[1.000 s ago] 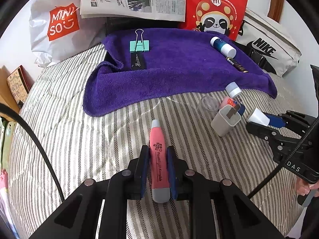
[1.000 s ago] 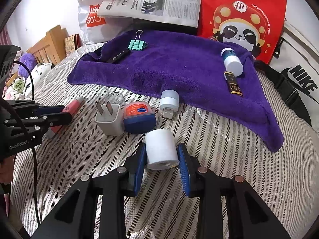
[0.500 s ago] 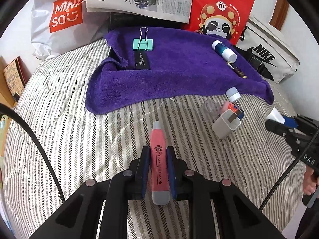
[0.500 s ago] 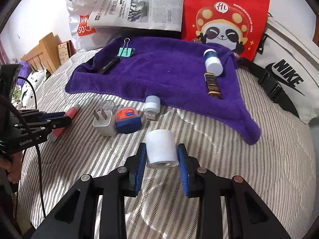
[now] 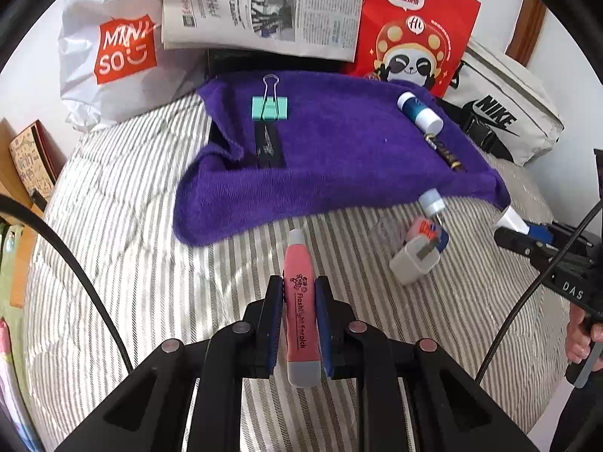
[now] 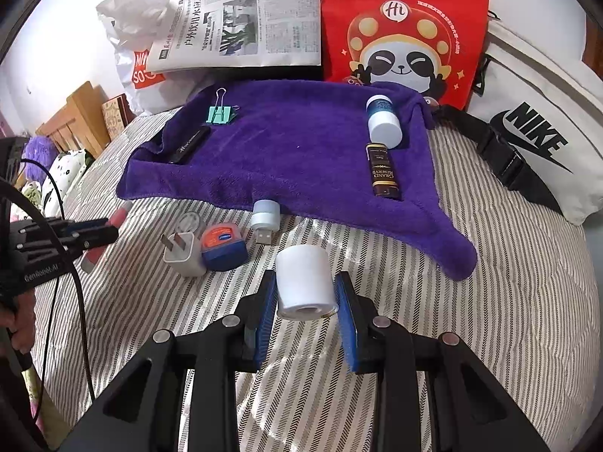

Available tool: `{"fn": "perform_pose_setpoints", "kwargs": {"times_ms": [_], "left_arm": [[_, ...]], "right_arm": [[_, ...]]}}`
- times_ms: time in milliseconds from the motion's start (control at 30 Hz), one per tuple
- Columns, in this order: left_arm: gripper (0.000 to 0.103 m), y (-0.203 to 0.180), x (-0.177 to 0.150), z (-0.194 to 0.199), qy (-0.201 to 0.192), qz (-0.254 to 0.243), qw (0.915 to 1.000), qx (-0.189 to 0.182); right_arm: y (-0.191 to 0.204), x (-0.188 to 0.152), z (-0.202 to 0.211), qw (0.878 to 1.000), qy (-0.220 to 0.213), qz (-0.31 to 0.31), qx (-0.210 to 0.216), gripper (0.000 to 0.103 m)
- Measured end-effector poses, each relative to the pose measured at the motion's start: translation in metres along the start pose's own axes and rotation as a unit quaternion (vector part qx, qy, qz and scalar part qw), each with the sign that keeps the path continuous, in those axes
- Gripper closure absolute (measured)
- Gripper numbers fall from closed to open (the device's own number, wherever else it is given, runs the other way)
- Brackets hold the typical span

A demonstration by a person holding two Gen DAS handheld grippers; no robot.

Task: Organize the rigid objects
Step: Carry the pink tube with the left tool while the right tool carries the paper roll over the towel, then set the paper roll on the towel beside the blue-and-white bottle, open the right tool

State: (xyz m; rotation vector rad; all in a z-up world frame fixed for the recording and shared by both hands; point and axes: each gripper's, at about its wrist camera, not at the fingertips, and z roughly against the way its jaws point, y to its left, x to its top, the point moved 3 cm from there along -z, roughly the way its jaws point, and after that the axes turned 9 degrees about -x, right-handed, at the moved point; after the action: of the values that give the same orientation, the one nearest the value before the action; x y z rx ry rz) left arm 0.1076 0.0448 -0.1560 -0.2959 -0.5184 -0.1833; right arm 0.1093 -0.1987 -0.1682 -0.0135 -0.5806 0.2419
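Striped bedspread [image 5: 113,263] under purple towel [image 5: 339,158] (bags behind), left fingers [image 5: 275,316] gripping pink flashlight [image 5: 299,301], right fingers [image 6: 345,316] gripping white cylinder [image 6: 303,282].

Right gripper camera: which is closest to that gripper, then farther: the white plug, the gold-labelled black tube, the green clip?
From the right gripper:
1. White plug, near left, on the striped cover.
2. Gold-labelled black tube, right side of the purple towel.
3. Green clip, towel's far left corner.

Left view: right tongs [image 5: 518,226] run off the right edge, and their white roll [image 5: 508,220] is mostly hidden. Right view: pink flashlight [image 6: 117,218] is largely hidden behind the left tongs [image 6: 100,231]. Newspaper [image 6: 241,26] print is too small to read.
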Motion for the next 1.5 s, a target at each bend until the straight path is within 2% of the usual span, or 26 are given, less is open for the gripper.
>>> {"fn": "perform_pose_setpoints", "kwargs": {"times_ms": [333,733,1000,1267,1367,1500], "left_arm": [[0.086,0.001,0.027,0.005,-0.017,0.006,0.9997,-0.014],[0.086,0.006,0.057,-0.001,-0.037,0.02,0.9986,-0.032],[0.086,0.014,0.075,-0.011,-0.041,0.023,0.9983,-0.034],[0.086,0.022,0.089,-0.027,-0.041,0.032,0.9974,-0.049],[0.086,0.023,0.092,-0.032,-0.044,0.042,0.9964,-0.059],[0.086,0.024,0.093,-0.037,-0.044,0.048,0.9958,-0.064]], "right_arm": [[-0.008,0.017,0.003,1.0,-0.013,-0.004,-0.001,0.072],[-0.015,0.06,-0.003,0.999,-0.04,-0.003,0.0,0.072],[-0.023,0.087,-0.038,0.998,-0.026,-0.045,0.035,0.072],[-0.023,0.096,-0.062,0.999,-0.009,-0.035,0.017,0.072],[-0.023,0.097,-0.072,0.999,-0.005,-0.038,0.022,0.072],[-0.023,0.107,-0.083,0.999,-0.011,-0.041,0.018,0.072]]}}
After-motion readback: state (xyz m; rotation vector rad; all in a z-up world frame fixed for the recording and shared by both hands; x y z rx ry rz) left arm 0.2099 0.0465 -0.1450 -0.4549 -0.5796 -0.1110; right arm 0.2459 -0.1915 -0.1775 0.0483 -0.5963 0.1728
